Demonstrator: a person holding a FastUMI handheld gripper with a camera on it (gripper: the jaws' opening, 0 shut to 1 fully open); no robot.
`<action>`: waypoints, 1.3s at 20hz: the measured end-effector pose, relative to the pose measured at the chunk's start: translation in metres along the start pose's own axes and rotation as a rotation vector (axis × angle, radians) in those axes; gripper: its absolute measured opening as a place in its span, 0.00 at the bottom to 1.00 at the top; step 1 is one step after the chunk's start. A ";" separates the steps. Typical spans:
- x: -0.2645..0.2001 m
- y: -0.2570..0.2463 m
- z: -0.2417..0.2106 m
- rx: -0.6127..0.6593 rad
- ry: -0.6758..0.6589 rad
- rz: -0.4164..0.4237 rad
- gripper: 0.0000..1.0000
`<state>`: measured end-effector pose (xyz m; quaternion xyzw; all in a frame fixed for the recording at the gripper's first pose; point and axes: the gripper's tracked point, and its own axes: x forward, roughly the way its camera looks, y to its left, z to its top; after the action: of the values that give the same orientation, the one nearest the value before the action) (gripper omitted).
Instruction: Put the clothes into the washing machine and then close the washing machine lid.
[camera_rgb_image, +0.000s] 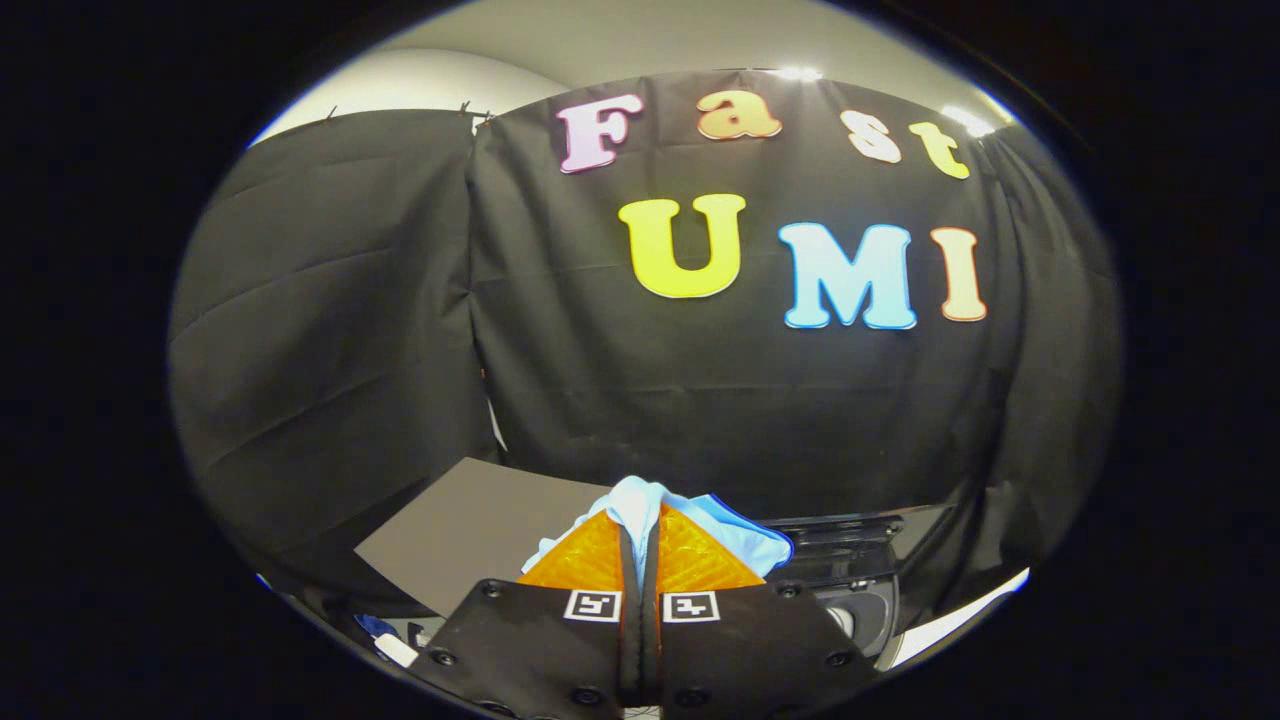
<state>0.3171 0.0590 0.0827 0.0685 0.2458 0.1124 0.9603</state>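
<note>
My gripper (640, 525) is shut on a light blue and white piece of clothing (735, 535), which bunches up between the fingertips and spills over to the right of them. The gripper is held up high, facing the booth's black wall. Below and to the right of the fingers lies the dark top of the washing machine (850, 560), with part of its opening rim showing. The inside of the machine is hidden behind the fingers.
A dark grey flat panel (470, 530) lies just left of the fingers, likely the raised lid or a board. The black cloth wall (700, 400) stands close ahead. A pale strip of floor (960, 615) shows at the lower right.
</note>
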 end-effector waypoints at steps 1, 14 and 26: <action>-0.004 -0.013 -0.001 0.008 0.001 -0.018 0.02; -0.033 -0.121 -0.019 0.087 0.020 -0.159 0.02; 0.011 -0.141 -0.104 0.105 0.161 -0.182 0.01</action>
<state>0.3017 -0.0665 -0.0388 0.0867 0.3330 0.0169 0.9388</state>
